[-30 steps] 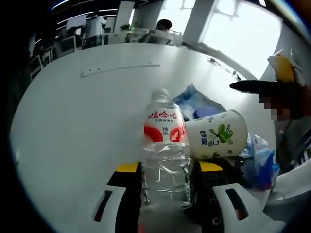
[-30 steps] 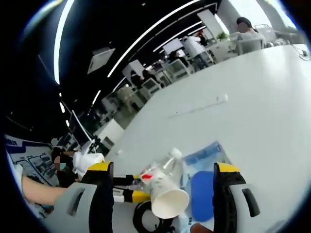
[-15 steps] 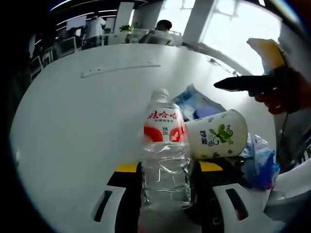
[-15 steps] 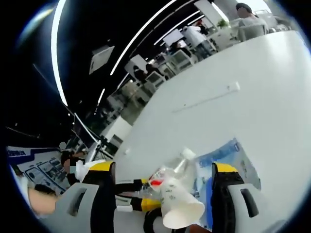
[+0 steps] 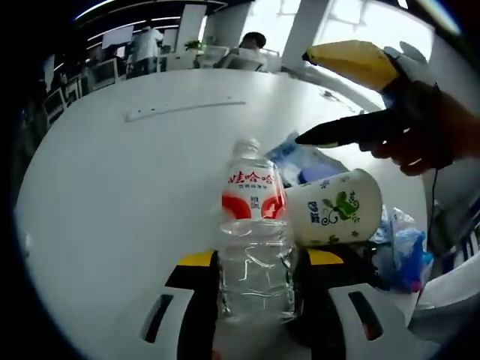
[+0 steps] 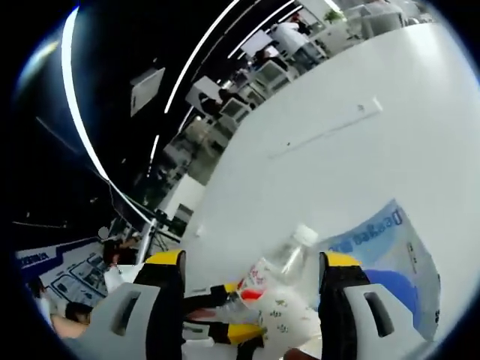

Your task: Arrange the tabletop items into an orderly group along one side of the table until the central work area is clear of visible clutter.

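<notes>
White round bench [image 5: 112, 180] in a dim open-plan office: light strips overhead, desks and seated people beyond the far edge, bright windows behind.

Left hand-held gripper [image 5: 255, 279]: jaws pressed against both sides of a clear water bottle [image 5: 255, 232] with a red and white label, which stands upright on the bench.

Just right of the bottle, touching it, a paper cup [image 5: 335, 208] with a green print lies on its side. Behind both lies a blue wipes pack [image 5: 300, 161]. A crumpled blue bag [image 5: 401, 251] sits near the bench edge to the right.

Right hand-held gripper [image 6: 251, 300]: jaws spread wide, nothing between them, held above the bottle, cup and pack. In the left gripper view it enters from the right [image 5: 330, 133], its dark tip over the wipes pack, with the person's gloved hand [image 5: 420, 124] behind it.

Long white strip [image 5: 184, 107] lies on the far bench surface.
</notes>
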